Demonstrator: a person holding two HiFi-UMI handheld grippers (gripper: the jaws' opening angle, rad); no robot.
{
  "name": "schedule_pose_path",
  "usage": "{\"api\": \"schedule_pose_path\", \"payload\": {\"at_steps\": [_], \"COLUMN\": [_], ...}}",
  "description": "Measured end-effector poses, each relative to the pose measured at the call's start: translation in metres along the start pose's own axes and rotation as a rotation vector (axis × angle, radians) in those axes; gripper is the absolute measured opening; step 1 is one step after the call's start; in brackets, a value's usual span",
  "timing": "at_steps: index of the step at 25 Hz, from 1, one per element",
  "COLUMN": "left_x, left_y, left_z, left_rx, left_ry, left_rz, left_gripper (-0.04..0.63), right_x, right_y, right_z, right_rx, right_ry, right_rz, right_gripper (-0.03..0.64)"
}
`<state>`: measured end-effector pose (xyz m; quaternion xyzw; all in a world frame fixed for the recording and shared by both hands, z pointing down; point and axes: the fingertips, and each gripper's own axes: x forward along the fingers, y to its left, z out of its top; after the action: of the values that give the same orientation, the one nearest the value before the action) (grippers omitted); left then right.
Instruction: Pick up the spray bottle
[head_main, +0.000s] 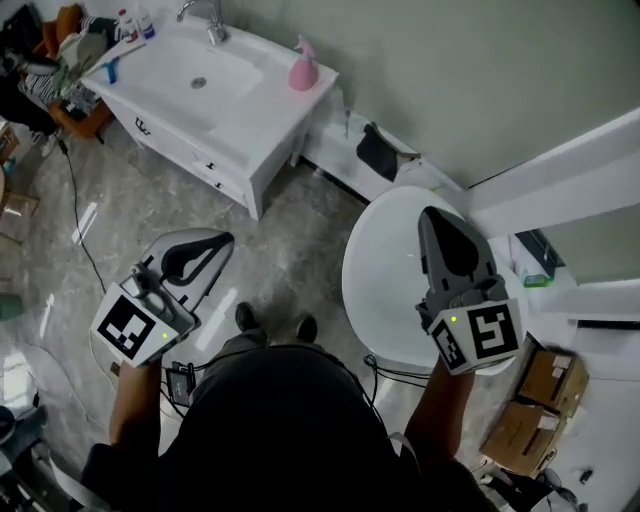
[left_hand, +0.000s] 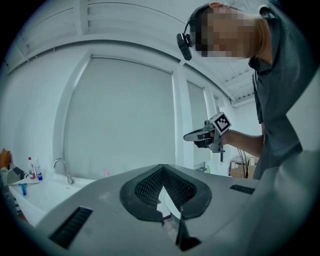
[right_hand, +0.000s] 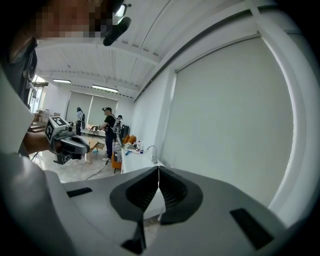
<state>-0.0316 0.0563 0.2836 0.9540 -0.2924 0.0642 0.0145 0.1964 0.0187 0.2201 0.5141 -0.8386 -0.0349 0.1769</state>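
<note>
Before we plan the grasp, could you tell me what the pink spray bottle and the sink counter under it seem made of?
Pink spray bottle: probably plastic, opaque, evenly coloured, matte-looking. Sink counter: likely glazed ceramic or similar, smooth white with a moulded basin.

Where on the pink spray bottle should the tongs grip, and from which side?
On the pink spray bottle, probably the narrowing upper body below the nozzle, coming from the vanity's floor side: it stands upright at the counter edge, wall behind.

A bathroom: a white vanity cabinet (head_main: 262, 108) with chrome tap (head_main: 209, 20) stands on grey marble-look floor (head_main: 290, 250). The white oval fixture (head_main: 385, 285) nearby is perhaps a bathtub.
</note>
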Motion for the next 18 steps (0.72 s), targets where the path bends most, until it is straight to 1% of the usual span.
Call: {"api": "schedule_pose_path", "payload": {"at_steps": [2,4,12,15,18], "left_x": [-0.004,-0.015,-0.038,-0.029,-0.014], "left_y": [0.003,0.01,0.041,0.045,0.045], "left_z": [-0.001,-0.001,0.002,-0.001,0.001], "left_rx": [-0.008,-0.016,-0.004,-0.01,0.004], "left_ry": [-0.027,-0.035,-0.061,-0.045,-0.035], "left_rz": [-0.016,-0.021,-0.024,-0.034,-0.033], "left_gripper": [0.003,0.003,0.003,0.003,0.003], "right_x": [0.001,0.004,0.017,0.02,0.023], "right_y": [0.008,0.018,0.043,0.039,0.021], "right_z": [-0.006,-0.006,0.011,0.005,-0.002], "right_rx": [0.007,0.014,-0.006,0.003,0.013], "right_ry": [0.019,0.032,0.018,0.031,0.033], "right_rz": [-0.014,-0.023,-0.043,-0.039,-0.04], "right_gripper": [0.009,0.009,0.009,0.009,0.009]}}
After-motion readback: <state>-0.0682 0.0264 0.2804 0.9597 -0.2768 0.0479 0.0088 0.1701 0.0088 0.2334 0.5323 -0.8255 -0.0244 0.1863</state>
